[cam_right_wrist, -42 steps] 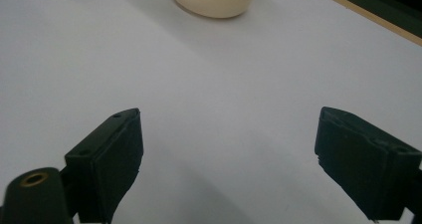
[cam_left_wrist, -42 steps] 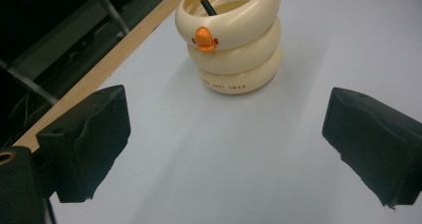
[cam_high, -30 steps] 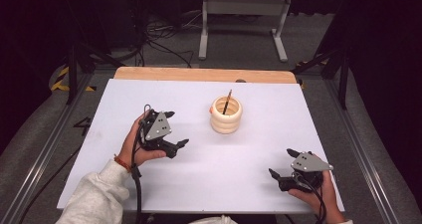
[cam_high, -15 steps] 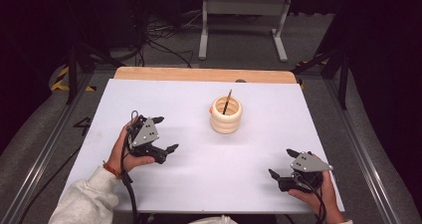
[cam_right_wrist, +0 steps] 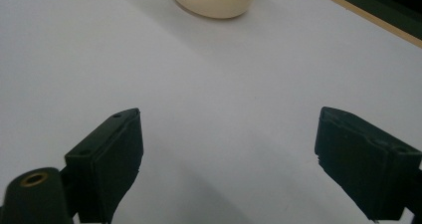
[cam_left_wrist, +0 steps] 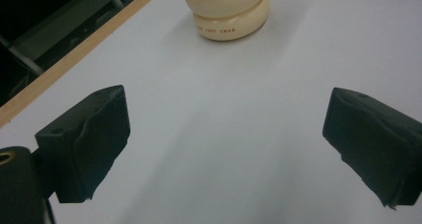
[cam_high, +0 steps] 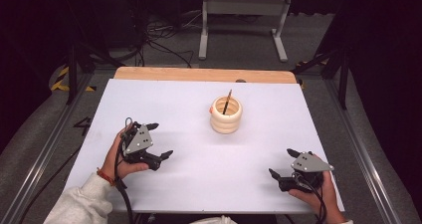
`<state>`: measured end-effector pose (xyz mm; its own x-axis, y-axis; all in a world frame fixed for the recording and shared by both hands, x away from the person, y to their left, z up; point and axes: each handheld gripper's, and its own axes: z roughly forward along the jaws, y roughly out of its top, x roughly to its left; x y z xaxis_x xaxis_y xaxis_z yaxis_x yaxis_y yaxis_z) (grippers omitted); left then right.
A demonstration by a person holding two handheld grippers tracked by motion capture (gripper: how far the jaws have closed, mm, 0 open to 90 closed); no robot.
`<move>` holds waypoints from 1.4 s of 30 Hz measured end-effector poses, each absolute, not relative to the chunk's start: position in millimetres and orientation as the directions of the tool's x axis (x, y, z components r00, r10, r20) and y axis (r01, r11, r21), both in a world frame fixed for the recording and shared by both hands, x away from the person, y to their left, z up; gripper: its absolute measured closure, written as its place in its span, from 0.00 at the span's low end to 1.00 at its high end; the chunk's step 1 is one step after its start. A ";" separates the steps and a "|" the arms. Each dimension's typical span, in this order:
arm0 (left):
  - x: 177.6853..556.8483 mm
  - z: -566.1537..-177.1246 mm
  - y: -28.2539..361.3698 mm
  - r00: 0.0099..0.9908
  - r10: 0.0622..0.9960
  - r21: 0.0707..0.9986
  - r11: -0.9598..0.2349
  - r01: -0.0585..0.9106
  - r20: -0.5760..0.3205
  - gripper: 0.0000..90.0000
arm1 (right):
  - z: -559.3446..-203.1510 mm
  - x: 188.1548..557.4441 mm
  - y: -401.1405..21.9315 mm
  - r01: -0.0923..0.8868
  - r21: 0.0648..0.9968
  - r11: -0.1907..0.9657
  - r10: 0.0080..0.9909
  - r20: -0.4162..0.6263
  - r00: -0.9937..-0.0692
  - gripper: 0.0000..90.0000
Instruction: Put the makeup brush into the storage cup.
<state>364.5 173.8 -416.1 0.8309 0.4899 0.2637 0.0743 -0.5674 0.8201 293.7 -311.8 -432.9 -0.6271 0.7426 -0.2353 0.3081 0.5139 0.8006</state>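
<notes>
Left gripper [cam_high: 160, 140]: jaws spread wide, held nothing, low over the white table [cam_high: 199, 174].
Right gripper [cam_high: 283, 163]: wide open, empty, near front edge.
Cream ringed holder [cam_high: 226, 115]: upright mid-table, well apart from both, 1 stick [cam_high: 227, 101] inside.

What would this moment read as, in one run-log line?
left gripper: open, holds nothing | right gripper: open, holds nothing | holder: upright on table, thin stick inside, apart from both grippers
</notes>
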 end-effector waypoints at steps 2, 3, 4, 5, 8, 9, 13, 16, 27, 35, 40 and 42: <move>362.8 -418.3 176.1 0.829 0.495 0.819 -0.567 0.080 0.261 0.06 | -433.0 293.7 -311.9 0.309 0.800 0.514 0.743 -0.236 -0.626 0.14; 361.3 -419.9 177.6 0.829 0.498 0.820 -0.566 0.088 0.255 0.06 | -433.0 293.7 -311.8 0.309 0.800 0.515 0.743 -0.236 -0.626 0.14; 360.5 -420.9 178.7 0.828 0.499 0.820 -0.566 0.090 0.254 0.06 | -432.9 293.6 -311.7 0.308 0.799 0.516 0.742 -0.237 -0.627 0.14; 359.6 -421.9 180.4 0.830 0.500 0.817 -0.568 0.098 0.248 0.06 | -432.8 293.6 -311.5 0.307 0.800 0.516 0.742 -0.237 -0.628 0.14; 356.5 -425.3 184.3 0.826 0.502 0.813 -0.574 0.097 0.255 0.06 | -432.9 293.3 -310.7 0.307 0.798 0.519 0.740 -0.239 -0.629 0.14; 355.7 -426.0 185.5 0.826 0.502 0.811 -0.576 0.100 0.256 0.06 | -433.0 293.3 -310.6 0.308 0.798 0.519 0.740 -0.239 -0.628 0.14; 351.1 -429.2 192.9 0.821 0.511 0.808 -0.579 0.110 0.254 0.06 | -432.9 293.2 -310.9 0.306 0.799 0.518 0.740 -0.239 -0.628 0.14; 348.4 -432.3 197.5 0.817 0.523 0.811 -0.572 0.125 0.243 0.06 | -432.4 292.7 -311.2 0.301 0.803 0.515 0.740 -0.239 -0.628 0.14; 339.0 -444.3 214.8 0.801 0.552 0.797 -0.580 0.168 0.232 0.06 | -432.7 288.5 -316.0 0.305 0.810 0.501 0.748 -0.229 -0.623 0.14; 333.7 -448.4 232.1 0.791 0.582 0.813 -0.545 0.204 0.192 0.07 | -434.0 288.3 -316.7 0.309 0.805 0.507 0.749 -0.233 -0.620 0.14; 329.3 -450.2 247.2 0.779 0.607 0.828 -0.511 0.230 0.159 0.07 | -434.2 288.2 -317.1 0.308 0.804 0.508 0.748 -0.235 -0.620 0.14; 327.4 -451.6 254.8 0.769 0.623 0.837 -0.490 0.243 0.141 0.07 | -434.3 287.9 -317.2 0.311 0.804 0.506 0.750 -0.233 -0.619 0.14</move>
